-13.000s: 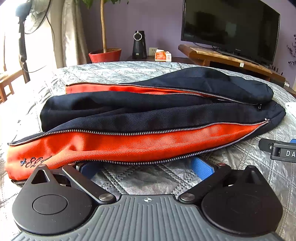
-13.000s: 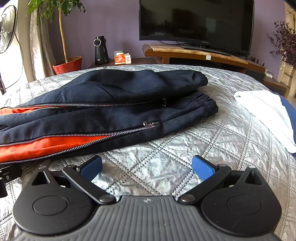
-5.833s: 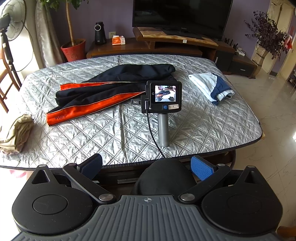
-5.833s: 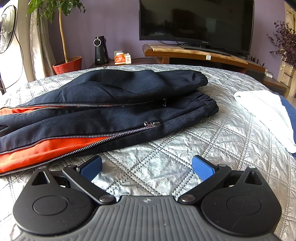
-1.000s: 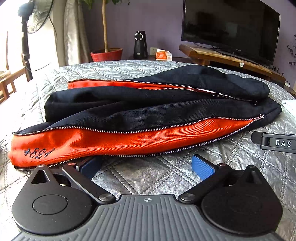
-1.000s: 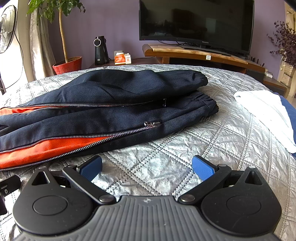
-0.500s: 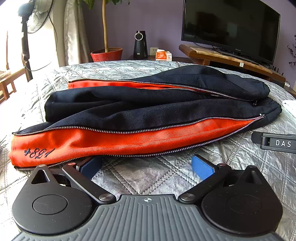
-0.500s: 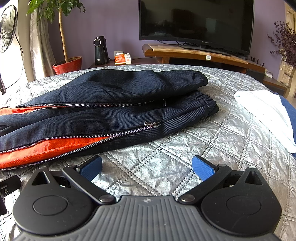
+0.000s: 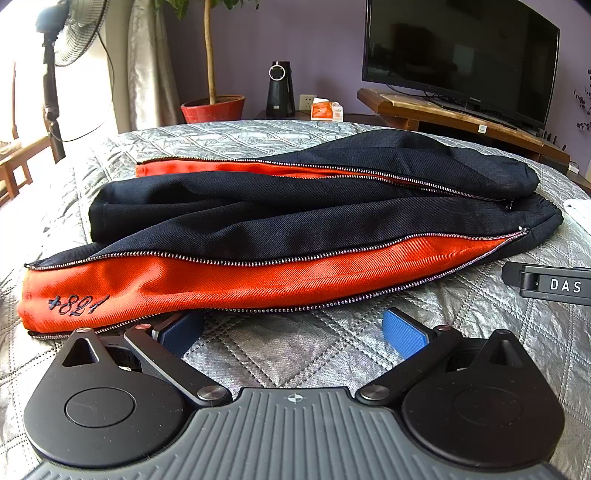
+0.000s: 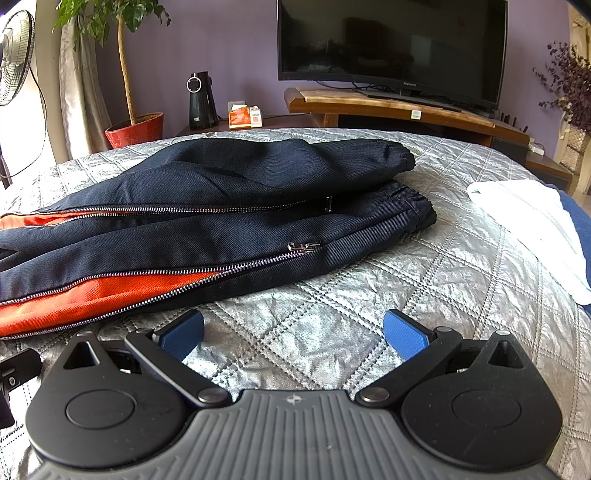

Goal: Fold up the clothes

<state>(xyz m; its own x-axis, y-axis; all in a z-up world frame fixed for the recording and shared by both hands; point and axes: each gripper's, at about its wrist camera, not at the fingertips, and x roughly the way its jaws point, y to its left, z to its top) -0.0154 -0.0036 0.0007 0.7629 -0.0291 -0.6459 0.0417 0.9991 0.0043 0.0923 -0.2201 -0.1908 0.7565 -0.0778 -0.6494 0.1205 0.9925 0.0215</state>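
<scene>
Navy trousers [image 9: 295, 218] with orange zip-open side panels lie lengthwise across a silver quilted table [image 9: 295, 347]; the cuff with dark stitched numbers is at the left. My left gripper [image 9: 293, 330] rests open on the quilt just in front of the orange panel, its left pad tucked under the trouser edge. In the right wrist view the waistband end of the trousers [image 10: 229, 206] lies ahead. My right gripper [image 10: 293, 330] sits open on the quilt, nothing between its pads.
A folded white and blue garment [image 10: 532, 229] lies on the table's right. The other gripper's black body [image 9: 550, 282] shows at the left view's right edge. Beyond the table stand a TV [image 10: 391, 44] on a wooden stand, a potted plant [image 10: 135, 129] and a fan [image 9: 70, 33].
Nothing has visibly changed over the last second. About six seconds ago the left gripper was held high above the table; it now rests at the trousers.
</scene>
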